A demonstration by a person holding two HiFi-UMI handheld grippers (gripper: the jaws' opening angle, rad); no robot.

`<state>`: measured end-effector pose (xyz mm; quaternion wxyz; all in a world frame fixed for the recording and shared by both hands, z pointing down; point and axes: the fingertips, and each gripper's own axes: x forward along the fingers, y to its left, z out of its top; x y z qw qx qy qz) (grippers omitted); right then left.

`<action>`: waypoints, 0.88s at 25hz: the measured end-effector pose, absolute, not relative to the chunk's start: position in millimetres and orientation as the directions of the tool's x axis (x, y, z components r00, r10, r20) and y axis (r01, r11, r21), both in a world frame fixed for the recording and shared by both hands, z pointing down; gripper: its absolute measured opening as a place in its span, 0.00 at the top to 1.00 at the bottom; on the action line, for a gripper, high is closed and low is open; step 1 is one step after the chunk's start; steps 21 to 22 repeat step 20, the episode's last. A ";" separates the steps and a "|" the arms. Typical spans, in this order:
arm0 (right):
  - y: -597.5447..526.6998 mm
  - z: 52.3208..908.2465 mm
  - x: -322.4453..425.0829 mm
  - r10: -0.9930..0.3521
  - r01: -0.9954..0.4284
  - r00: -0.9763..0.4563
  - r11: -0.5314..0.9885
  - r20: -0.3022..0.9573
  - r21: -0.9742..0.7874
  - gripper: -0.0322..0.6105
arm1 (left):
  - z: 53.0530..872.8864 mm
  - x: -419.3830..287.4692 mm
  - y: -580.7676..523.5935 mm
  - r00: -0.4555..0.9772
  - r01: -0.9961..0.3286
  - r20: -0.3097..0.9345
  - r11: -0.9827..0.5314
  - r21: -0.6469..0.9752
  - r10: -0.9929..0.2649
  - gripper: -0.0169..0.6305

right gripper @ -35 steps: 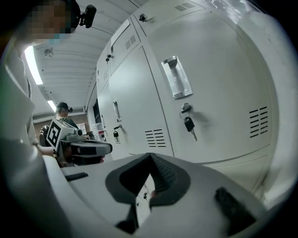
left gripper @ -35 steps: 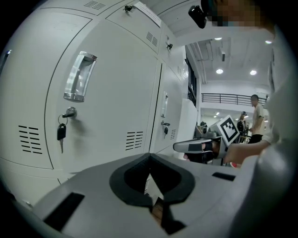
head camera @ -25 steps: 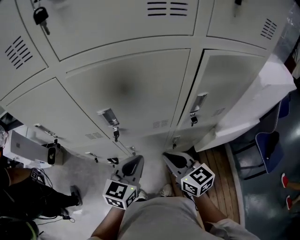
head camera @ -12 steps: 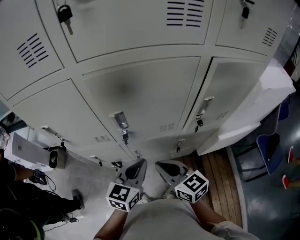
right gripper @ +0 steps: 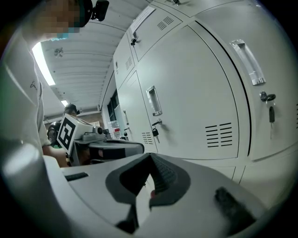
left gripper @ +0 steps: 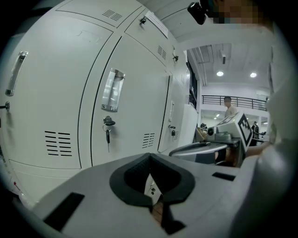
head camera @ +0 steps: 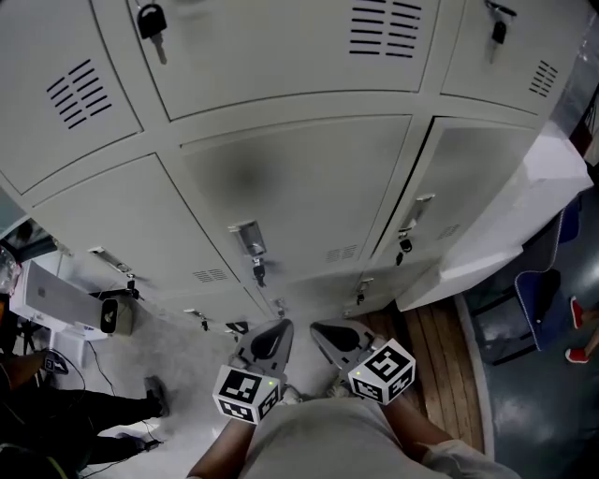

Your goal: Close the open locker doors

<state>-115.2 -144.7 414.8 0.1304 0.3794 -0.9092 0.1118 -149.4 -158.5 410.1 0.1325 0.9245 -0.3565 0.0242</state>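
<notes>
**Surroundings.** Bank of pale grey metal lockers [head camera: 290, 178] fills the head view. The front doors w/ louvre vents sit flush. Black key on a fob [head camera: 150, 21] hangs from an upper-L lock. Small dark key [head camera: 259, 272] hangs below the chrome recessed handle [head camera: 247, 238] of the ctr door. White flat box [head camera: 45, 297] w/ a small black device [head camera: 112, 316] beside it lies at far L. A person in dark clothing [head camera: 65, 416] is below it, on the pale speckled floor [head camera: 182, 351]. Brown wooden floor strip [head camera: 440, 341] and blue chair [head camera: 535, 292] are at R.

**Task item.** White open locker door [head camera: 510, 220] stands out from the locker front at far R, well apart from both grippers. Nothing lies between them and it.

**Containers.** No locker interior is visible, so contents cannot be told.

**Grippers.** Left gripper [head camera: 271, 337] and right gripper [head camera: 332, 339] are low and close to the torso, side by side, tips toward the lockers and touching nothing. Both are clenched, jaws together, nothing held.
</notes>
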 end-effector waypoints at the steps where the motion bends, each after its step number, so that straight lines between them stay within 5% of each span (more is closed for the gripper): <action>1: -143.9 415.8 -116.3 -0.658 -0.718 -0.680 0.688 0.324 -0.107 0.91 | 410.6 -149.8 -157.4 0.745 -0.666 0.141 -0.711 0.228 -0.652 0.95; 22: -128.2 420.1 -119.8 -0.649 -0.712 -0.683 0.693 0.336 -0.108 0.91 | 413.4 -149.4 -141.7 0.757 -0.653 0.148 -0.725 0.220 -0.636 0.95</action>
